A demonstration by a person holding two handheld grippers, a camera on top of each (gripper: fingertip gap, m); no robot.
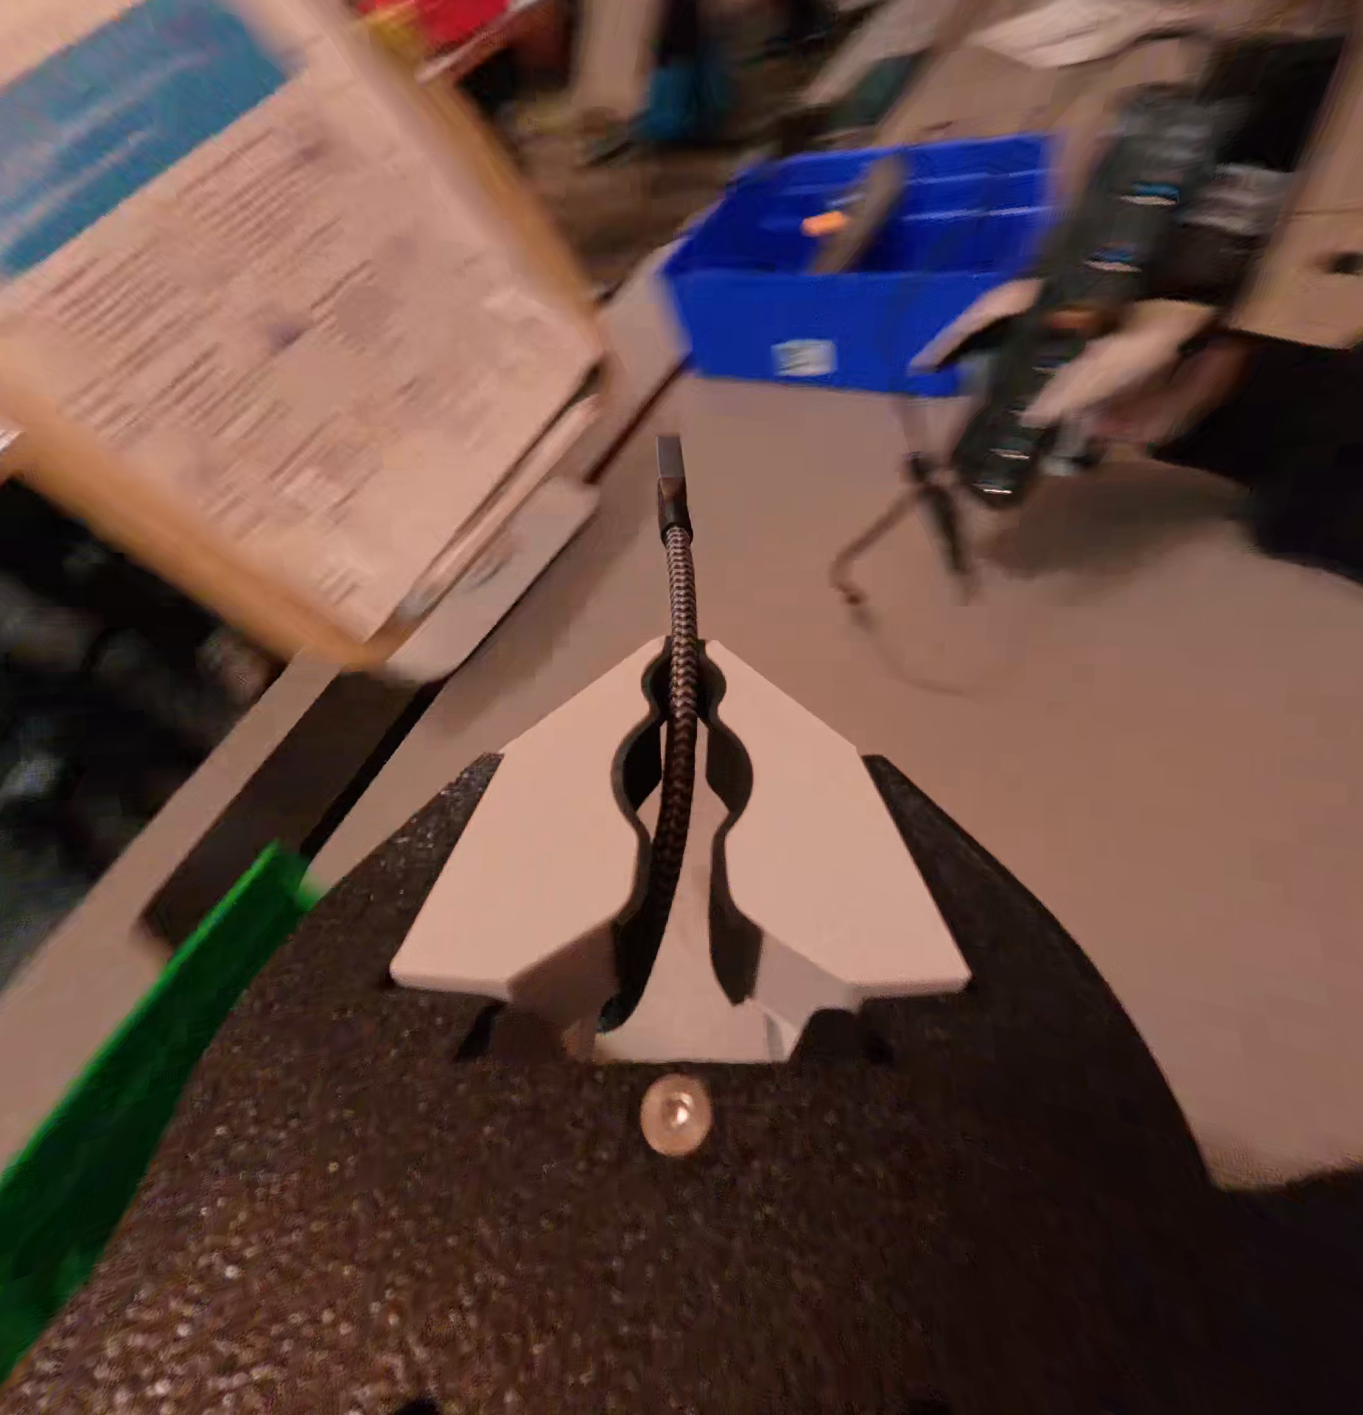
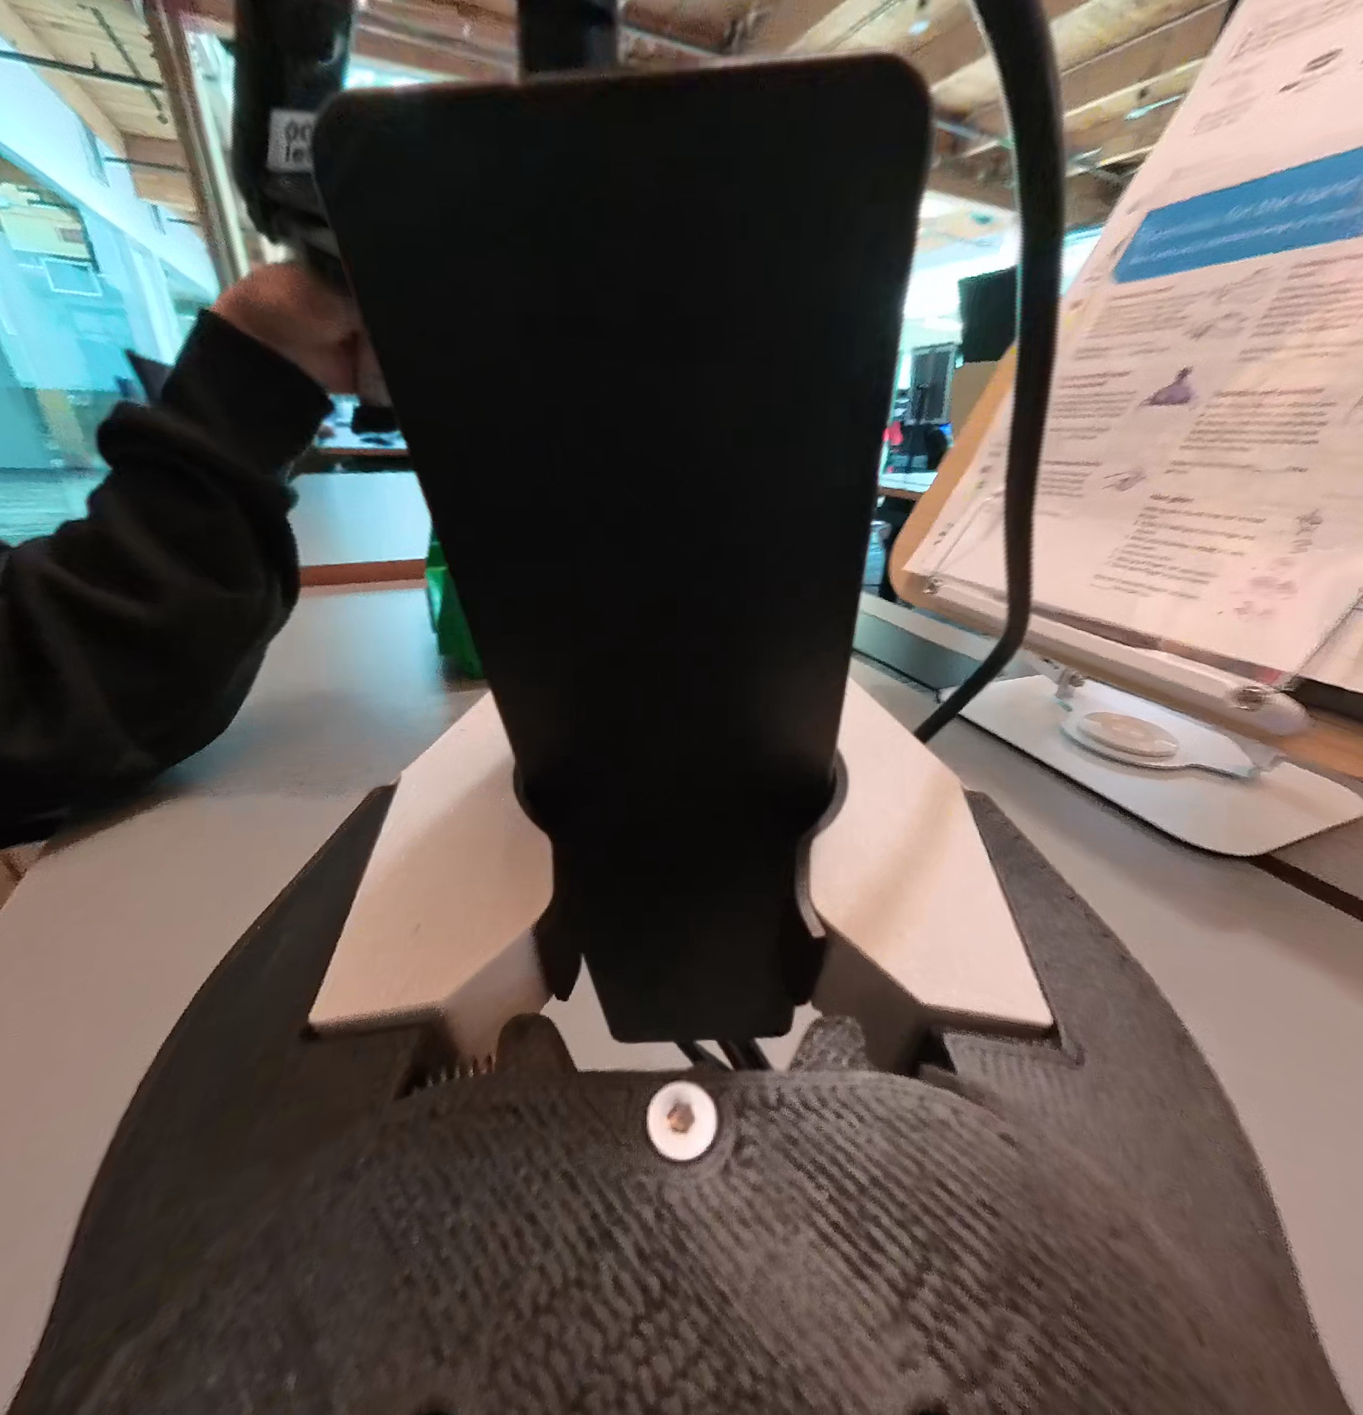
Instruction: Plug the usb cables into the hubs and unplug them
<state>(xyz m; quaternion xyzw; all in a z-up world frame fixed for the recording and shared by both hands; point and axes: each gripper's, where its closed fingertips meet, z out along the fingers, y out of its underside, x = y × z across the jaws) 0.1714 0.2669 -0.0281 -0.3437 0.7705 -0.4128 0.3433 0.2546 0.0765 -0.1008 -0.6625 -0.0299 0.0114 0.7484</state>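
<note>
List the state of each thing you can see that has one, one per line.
left gripper: shut on the cable
cable: braided, held between the fingers, plug free in the air, not plugged in
right gripper: shut on the hub
hub: black, held upright off the table
blue bin: open, on the table
document stand: tilted, on the table

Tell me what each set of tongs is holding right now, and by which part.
Left tongs: the braided USB cable, gripped on the cord behind its plug. Right tongs: the black hub, clamped at its narrow lower end.
</note>
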